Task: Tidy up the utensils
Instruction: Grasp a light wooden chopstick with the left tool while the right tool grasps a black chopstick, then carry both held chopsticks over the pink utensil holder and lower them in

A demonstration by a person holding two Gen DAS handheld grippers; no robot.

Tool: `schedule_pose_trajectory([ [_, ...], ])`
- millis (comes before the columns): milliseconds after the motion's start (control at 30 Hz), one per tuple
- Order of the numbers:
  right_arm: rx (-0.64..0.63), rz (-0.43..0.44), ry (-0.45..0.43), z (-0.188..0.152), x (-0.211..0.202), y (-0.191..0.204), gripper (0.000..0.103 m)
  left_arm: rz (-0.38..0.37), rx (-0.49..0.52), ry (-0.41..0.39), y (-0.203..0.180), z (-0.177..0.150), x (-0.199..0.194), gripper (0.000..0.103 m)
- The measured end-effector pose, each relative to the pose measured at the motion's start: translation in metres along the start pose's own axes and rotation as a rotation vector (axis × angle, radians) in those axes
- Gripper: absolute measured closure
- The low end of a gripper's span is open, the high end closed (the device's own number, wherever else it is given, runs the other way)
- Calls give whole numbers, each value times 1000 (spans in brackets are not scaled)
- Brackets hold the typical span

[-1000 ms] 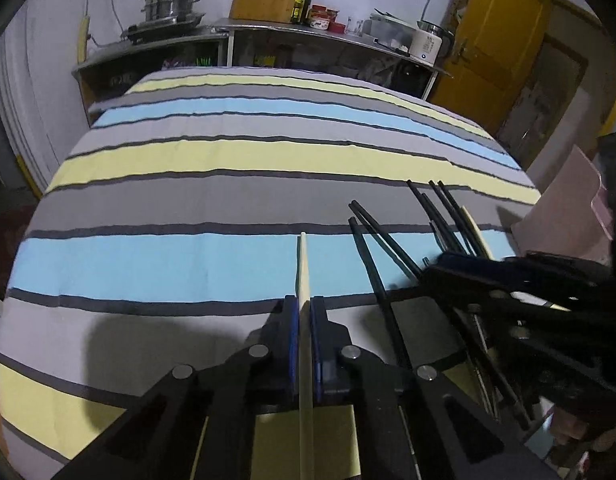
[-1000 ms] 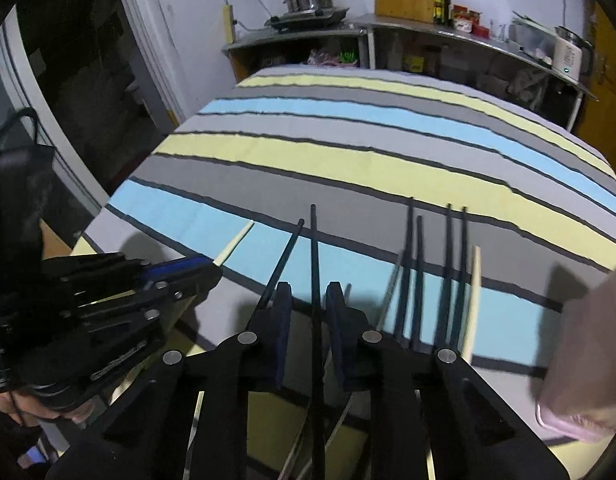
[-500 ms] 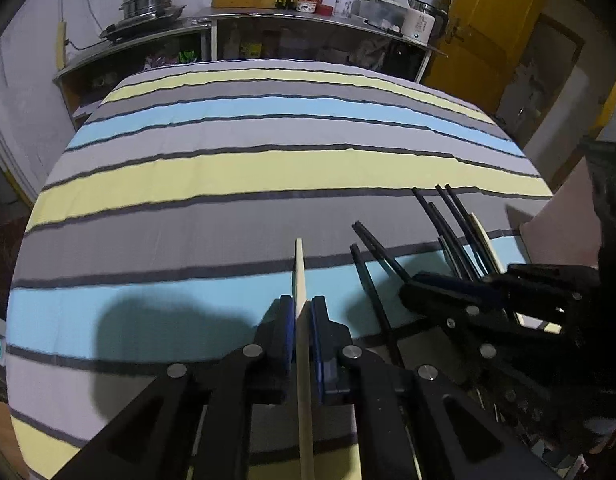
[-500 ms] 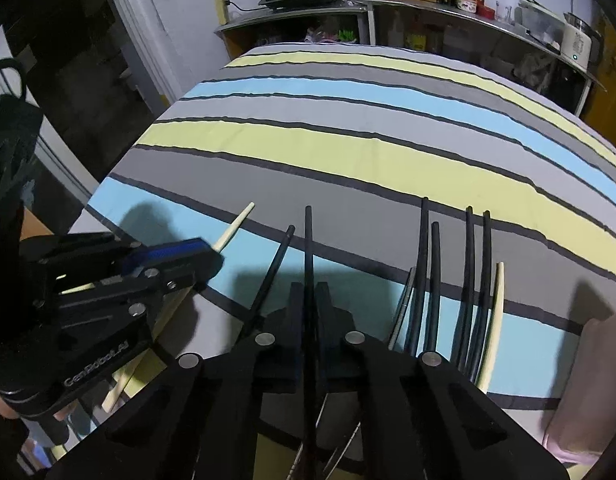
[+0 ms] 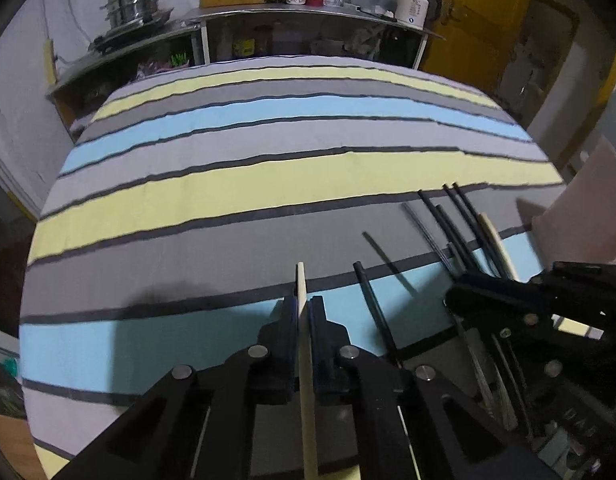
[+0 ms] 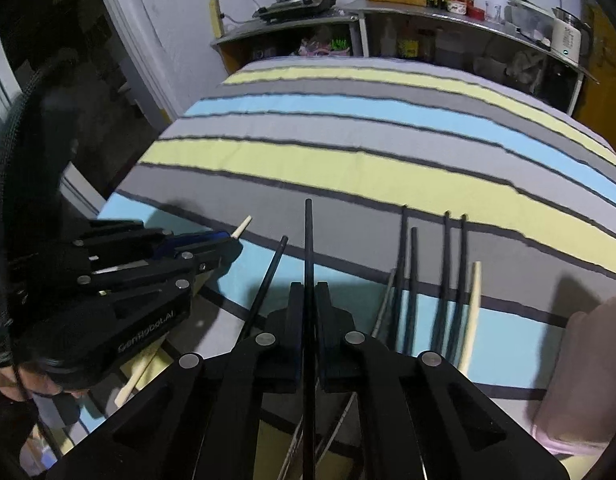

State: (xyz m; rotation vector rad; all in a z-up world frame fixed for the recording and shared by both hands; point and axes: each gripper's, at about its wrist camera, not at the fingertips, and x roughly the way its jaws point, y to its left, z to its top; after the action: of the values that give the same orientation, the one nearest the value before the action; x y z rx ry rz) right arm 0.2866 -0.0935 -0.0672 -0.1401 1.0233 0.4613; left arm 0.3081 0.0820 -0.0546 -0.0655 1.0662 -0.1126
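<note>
My left gripper [image 5: 303, 309] is shut on a pale wooden chopstick [image 5: 304, 344] and holds it above the striped tablecloth [image 5: 268, 184]; it also shows in the right wrist view [image 6: 224, 240]. My right gripper [image 6: 308, 292] is shut on a black chopstick [image 6: 308, 240] lifted off the cloth; it shows at right in the left wrist view [image 5: 459, 300]. One black chopstick [image 6: 268, 276] lies between the grippers. Several black chopsticks [image 6: 447, 264] and a pale one [image 6: 472, 312] lie in a row to the right.
A pink container [image 6: 579, 376] stands at the right table edge. Behind the table is a metal counter [image 5: 308, 12] with a steamer pot [image 5: 134, 4], bottles and a rice cooker [image 5: 411, 8]. A yellow door [image 5: 487, 12] is at far right.
My right gripper shut on the black chopstick and raised it. Both grippers rose from the cloth, each with its chopstick.
</note>
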Motion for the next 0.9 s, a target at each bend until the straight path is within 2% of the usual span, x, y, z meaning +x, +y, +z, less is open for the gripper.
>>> schedule_pose_trajectory([
  [200, 12, 3, -71, 3, -37, -1, 98, -40, -11, -77, -5, -1, -41, 98],
  [500, 35, -5, -196, -4, -111, 0, 98, -122, 24, -214, -31, -6, -130, 98],
  [900, 67, -45, -308, -25, -182, -4, 98, -167, 90, -291, -75, -11, -192, 98],
])
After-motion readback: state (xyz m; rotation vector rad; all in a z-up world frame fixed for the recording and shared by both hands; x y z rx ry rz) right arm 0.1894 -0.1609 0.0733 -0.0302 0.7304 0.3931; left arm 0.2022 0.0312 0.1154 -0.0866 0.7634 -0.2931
